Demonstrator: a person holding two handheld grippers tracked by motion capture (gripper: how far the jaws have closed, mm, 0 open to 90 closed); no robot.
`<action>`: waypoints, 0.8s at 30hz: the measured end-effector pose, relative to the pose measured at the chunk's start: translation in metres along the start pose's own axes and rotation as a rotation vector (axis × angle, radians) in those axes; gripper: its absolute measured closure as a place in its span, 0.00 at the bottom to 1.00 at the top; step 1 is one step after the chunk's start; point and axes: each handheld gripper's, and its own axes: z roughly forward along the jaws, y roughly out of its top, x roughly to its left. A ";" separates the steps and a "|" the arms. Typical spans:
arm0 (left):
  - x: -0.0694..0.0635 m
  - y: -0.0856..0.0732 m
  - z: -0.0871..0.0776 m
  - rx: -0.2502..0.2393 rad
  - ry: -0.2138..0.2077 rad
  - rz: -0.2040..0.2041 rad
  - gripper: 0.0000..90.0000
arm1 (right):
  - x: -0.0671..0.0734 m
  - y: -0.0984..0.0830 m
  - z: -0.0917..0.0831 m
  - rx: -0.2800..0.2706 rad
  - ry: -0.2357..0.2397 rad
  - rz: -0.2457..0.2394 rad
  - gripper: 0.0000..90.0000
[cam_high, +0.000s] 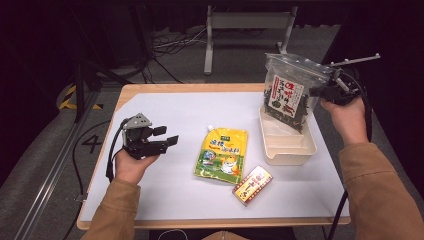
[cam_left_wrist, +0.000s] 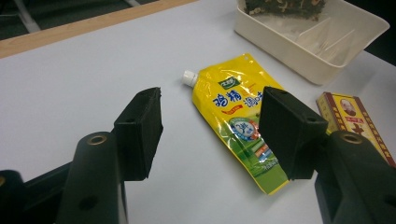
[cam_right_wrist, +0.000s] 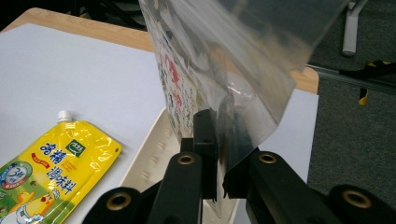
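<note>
My right gripper (cam_high: 316, 92) is shut on the side edge of a clear plastic bag (cam_high: 287, 92) of dark dried leaves with a white and red label. The bag hangs upright, its bottom inside the cream tray (cam_high: 300, 152). Up close, the black jaws pinch the bag's film (cam_right_wrist: 224, 70) at my right gripper (cam_right_wrist: 219, 158), above the tray rim (cam_right_wrist: 149, 149). A yellow spout pouch (cam_high: 222, 155) lies flat mid-table, with a red and yellow box (cam_high: 252, 185) near it. My left gripper (cam_high: 167, 136) is open to the left of the pouch (cam_left_wrist: 233, 116), nothing between its jaws (cam_left_wrist: 210, 109).
The white-covered table (cam_high: 165, 200) has a wooden edge all round. The tray (cam_left_wrist: 289, 49) and the box (cam_left_wrist: 355, 121) lie beyond the pouch as seen from the left gripper. Behind the table stand a metal frame (cam_high: 210, 45) and floor cables (cam_high: 170, 45).
</note>
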 end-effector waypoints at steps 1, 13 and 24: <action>0.000 0.000 0.000 0.001 0.000 -0.002 0.44 | -0.002 -0.002 0.000 0.002 0.002 0.010 0.95; 0.001 -0.001 0.004 0.027 0.002 -0.008 0.43 | -0.017 -0.018 0.000 0.004 0.021 0.045 0.91; 0.003 -0.002 0.006 0.039 0.001 -0.032 0.38 | -0.015 -0.027 -0.010 -0.050 0.005 0.026 0.68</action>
